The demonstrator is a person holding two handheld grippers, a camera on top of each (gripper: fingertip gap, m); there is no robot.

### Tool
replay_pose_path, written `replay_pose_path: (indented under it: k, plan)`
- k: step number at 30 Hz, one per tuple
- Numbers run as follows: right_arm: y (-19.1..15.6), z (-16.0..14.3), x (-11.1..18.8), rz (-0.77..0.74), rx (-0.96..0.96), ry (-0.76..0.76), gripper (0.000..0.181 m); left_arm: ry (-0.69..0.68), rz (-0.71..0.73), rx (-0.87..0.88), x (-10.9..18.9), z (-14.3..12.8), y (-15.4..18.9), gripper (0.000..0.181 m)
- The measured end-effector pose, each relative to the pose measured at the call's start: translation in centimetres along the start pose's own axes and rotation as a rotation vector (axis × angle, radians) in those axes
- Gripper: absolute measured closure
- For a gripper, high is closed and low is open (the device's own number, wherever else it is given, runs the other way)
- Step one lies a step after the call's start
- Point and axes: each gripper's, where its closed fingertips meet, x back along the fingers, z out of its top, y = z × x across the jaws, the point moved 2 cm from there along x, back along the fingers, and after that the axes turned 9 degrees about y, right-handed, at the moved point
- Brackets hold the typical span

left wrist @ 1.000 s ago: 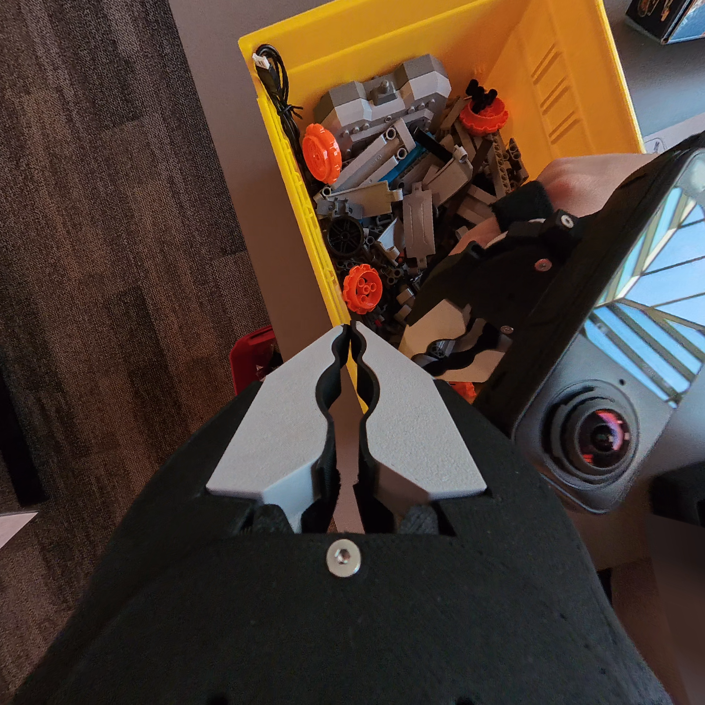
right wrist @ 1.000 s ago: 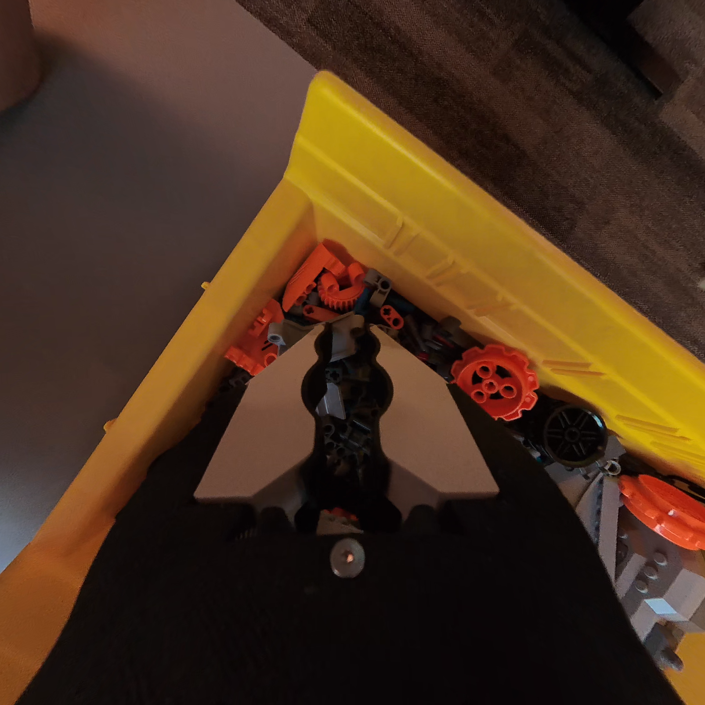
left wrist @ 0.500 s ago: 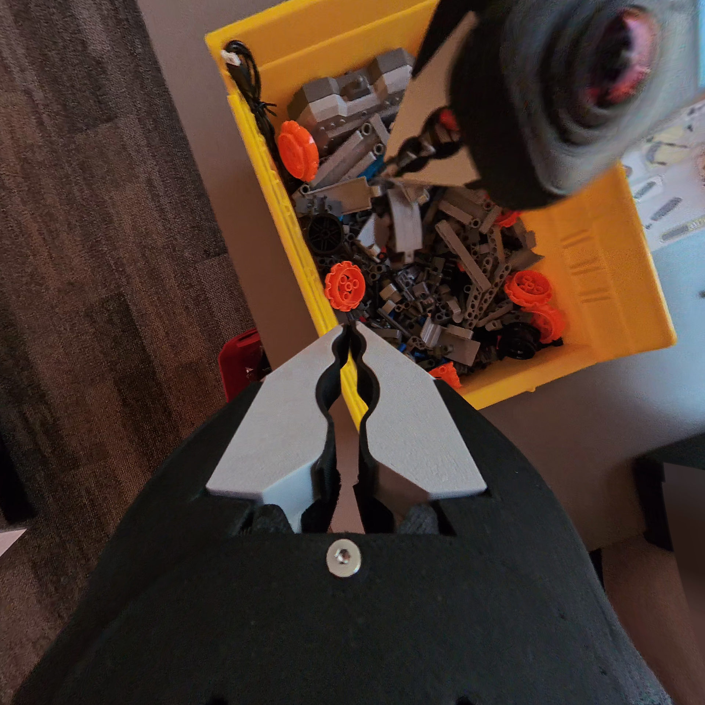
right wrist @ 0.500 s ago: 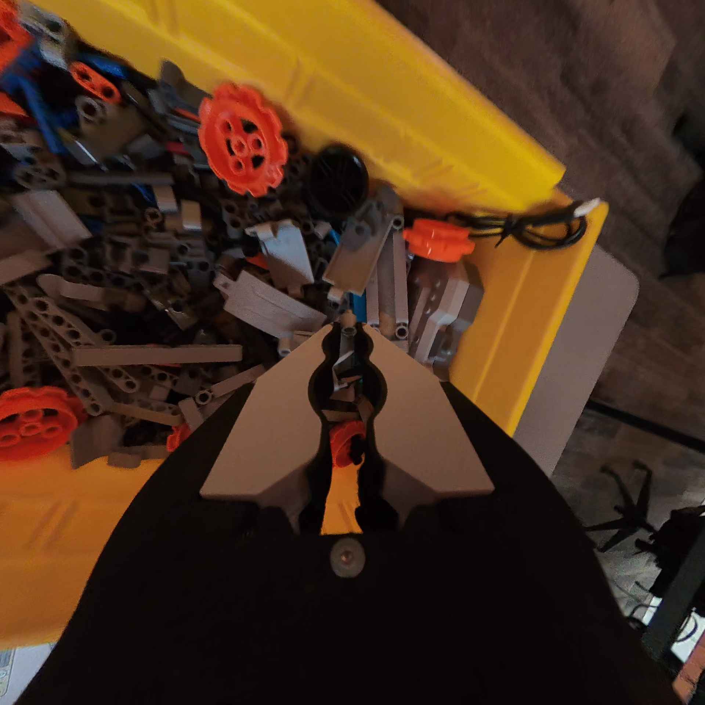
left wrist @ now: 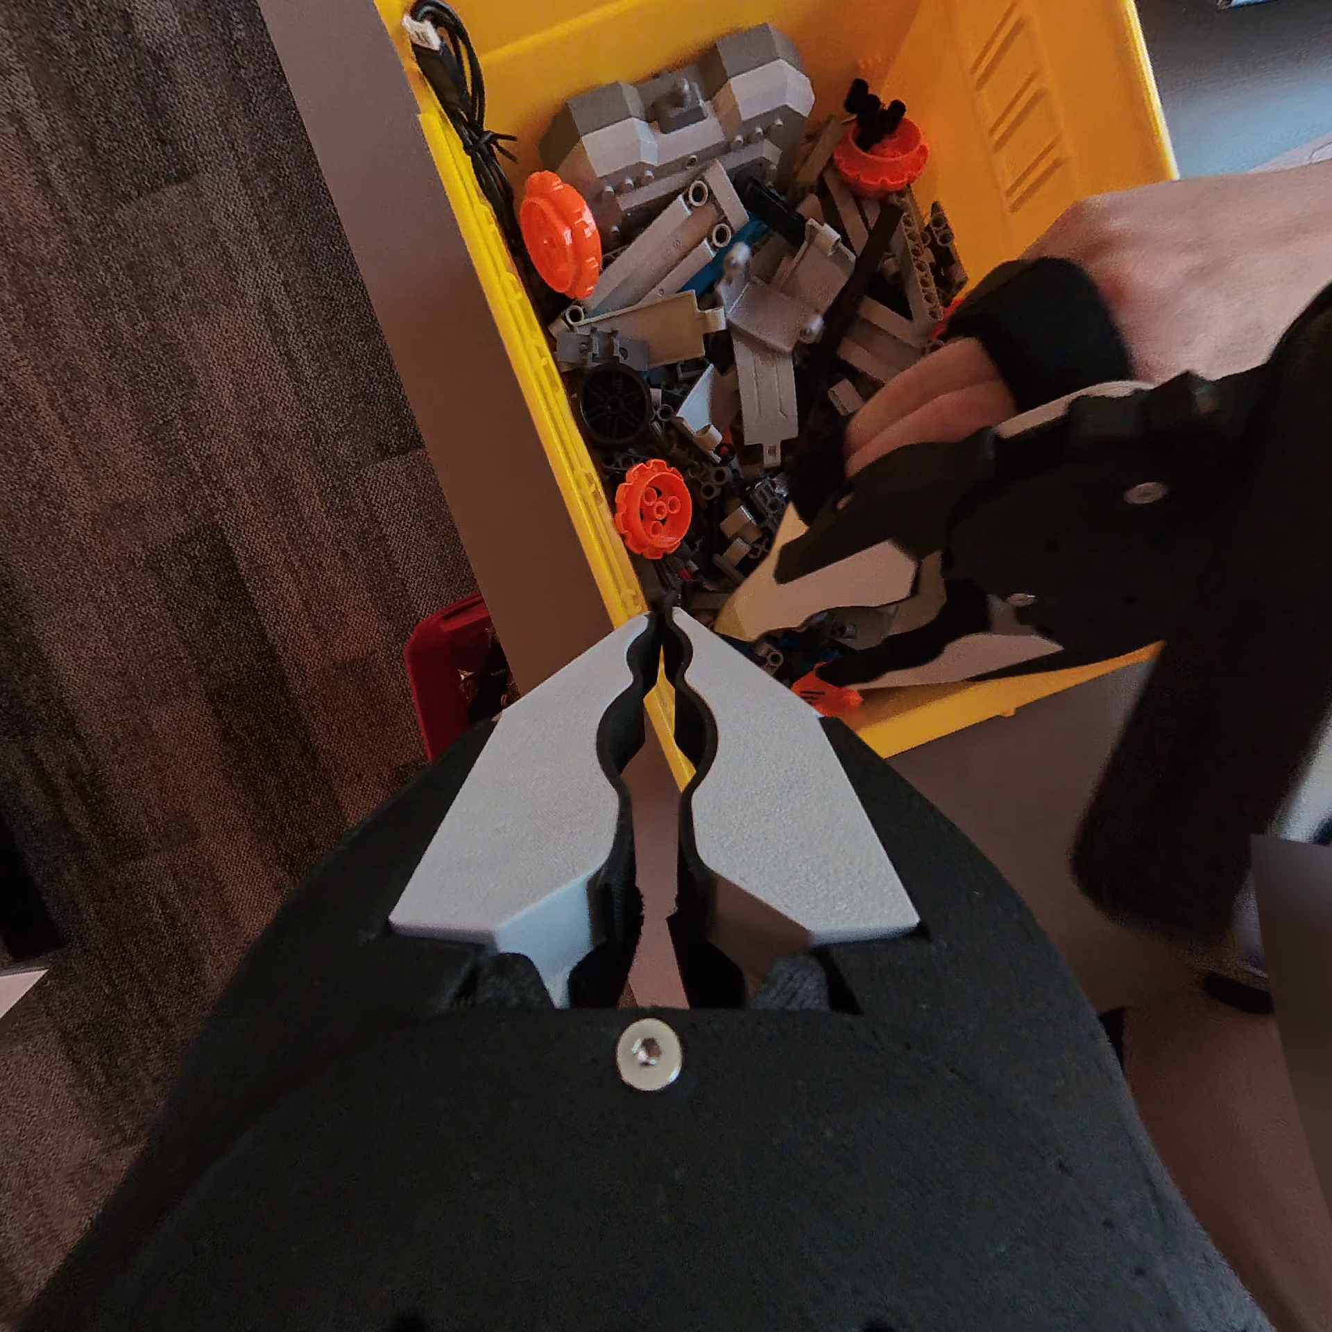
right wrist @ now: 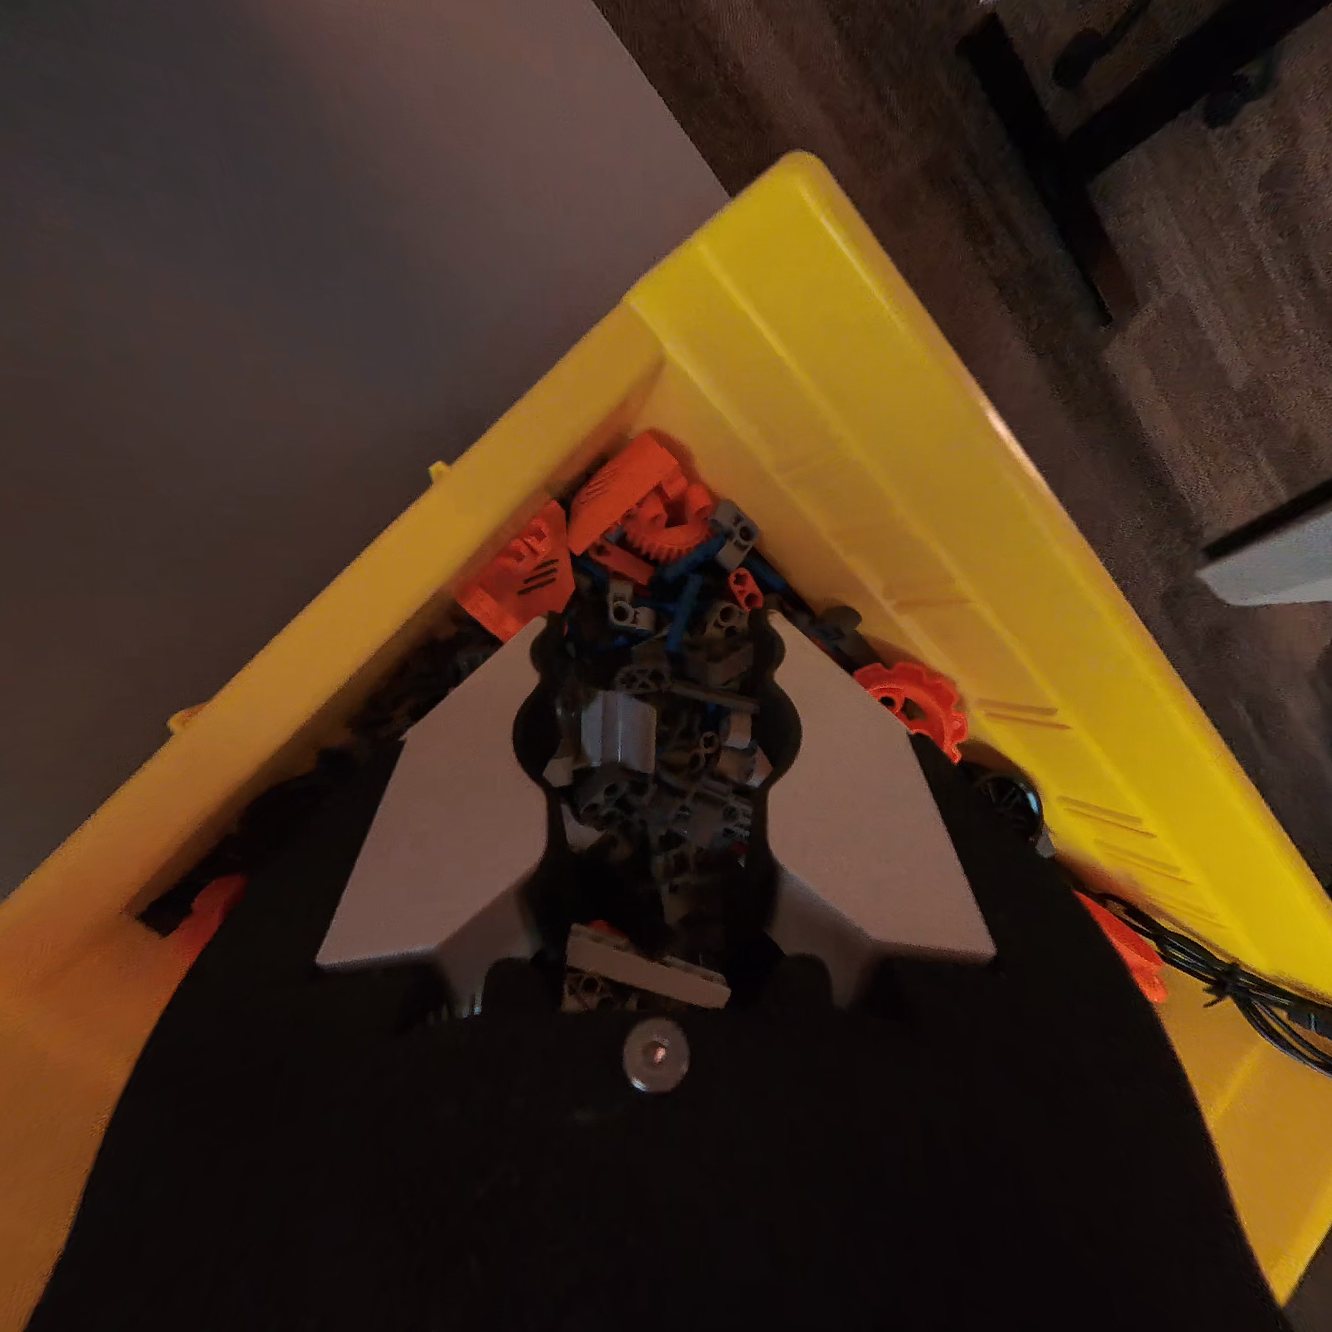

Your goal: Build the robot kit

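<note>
- Yellow bin (left wrist: 1023, 144) of building parts stands at the table's (left wrist: 461, 403) corner by the carpet; both my grippers work at it.
- My left gripper (left wrist: 664, 621) has its fingertips pinched together on the bin's near wall, just below an orange toothed wheel (left wrist: 654, 509). It appears to clamp the rim, though the tips hide the contact itself.
- My right gripper (right wrist: 659, 634) is spread wide and pushed down into the bin's corner, with nothing gripped. Between its fingers (right wrist: 461, 814) lies a heap of small grey, black and blue pins and connectors (right wrist: 663, 728), with orange pieces (right wrist: 620, 497) just beyond.
- As I judge it, a clean pick here means settling on one part that stands proud, such as the light grey block (right wrist: 620, 728), centring it between the pads and closing slowly so neighbours do not come up with it. I would hold the left one steady to keep the bin from sliding.
- Hard to read: the right wrist view is dim and slightly blurred, so small parts merge. The gripper body covers the lower bin. From the left wrist view, a hand (left wrist: 930, 403) and the right tool hide that same corner.
</note>
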Motion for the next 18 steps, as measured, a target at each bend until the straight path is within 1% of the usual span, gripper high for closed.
replay_pose_path:
  k: [2, 4, 7, 8, 11, 13, 16, 18]
  plan:
    - [0.4, -0.4, -0.4, 0.006, -0.007, -0.036, 0.134, 0.010, -0.002, 0.001, 0.1, 0.1, 0.0, 0.181]
    - [0.1, -0.2, -0.5, 0.041, -0.011, -0.027, 0.147, 0.012, -0.007, -0.010, 0.2, 0.2, 0.3, 0.181]
    - [0.3, -0.4, -1.2, 0.033, -0.017, -0.039, 0.143, 0.013, -0.016, -0.030, 0.2, 0.3, 0.7, 0.181]
    - [0.3, -0.8, -1.6, 0.032, -0.015, -0.076, 0.137, 0.015, -0.018, -0.035, 0.2, 0.4, 0.8, 0.181]
    - [0.1, -0.6, -2.1, 0.033, -0.011, -0.087, 0.149, 0.019, -0.022, -0.042, 0.2, 0.4, 1.0, 0.181]
    - [0.2, -0.9, -2.1, 0.004, -0.002, -0.110, 0.158, 0.022, -0.020, -0.040, 0.3, 0.5, 1.0, 0.181]
    - [0.2, -1.4, -1.7, -0.026, 0.033, -0.156, 0.165, 0.025, -0.019, -0.040, 0.4, 0.5, 1.0, 0.181]
    - [0.3, -1.5, -1.4, -0.034, 0.029, -0.161, 0.166, 0.025, -0.020, -0.044, 0.3, 0.5, 1.1, 0.181]
